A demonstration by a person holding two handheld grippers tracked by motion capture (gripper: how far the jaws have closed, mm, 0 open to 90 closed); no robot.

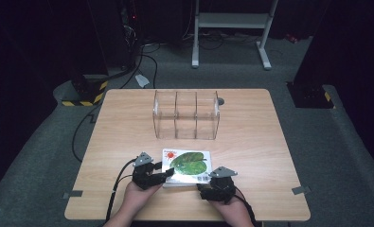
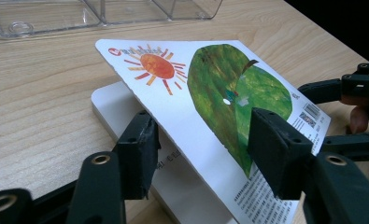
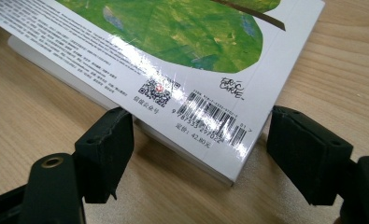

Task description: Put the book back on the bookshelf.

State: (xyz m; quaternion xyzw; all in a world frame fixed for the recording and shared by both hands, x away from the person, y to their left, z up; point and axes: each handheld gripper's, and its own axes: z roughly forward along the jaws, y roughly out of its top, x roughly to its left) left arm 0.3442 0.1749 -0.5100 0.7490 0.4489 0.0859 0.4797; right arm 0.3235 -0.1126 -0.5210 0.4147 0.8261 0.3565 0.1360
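1. I see the picture book (image 1: pixel 186 166) at the near edge of the table (image 1: pixel 251 142), back cover up: green leaf, red sun, barcode. It lies between my two grippers.
2. In the left gripper view the cover (image 2: pixel 205 102) is lifted and tilted off the white page block (image 2: pixel 126 116); the near corner is cut off by the frame.
3. Left gripper (image 1: pixel 162 173): jaws apart, one below the raised cover, one above it. I cannot tell whether the pads touch it.
4. Right gripper (image 1: pixel 204 189): jaws apart, straddling the barcode corner (image 3: pixel 210 119), pads not pressing on it.
5. Small print beside the QR code is too fine to read.
6. Clear three-compartment organizer (image 1: pixel 186 115) stands well apart, farther back on the table; its walls are hard to make out.
7. My hands are cut off at the bottom of the high view.
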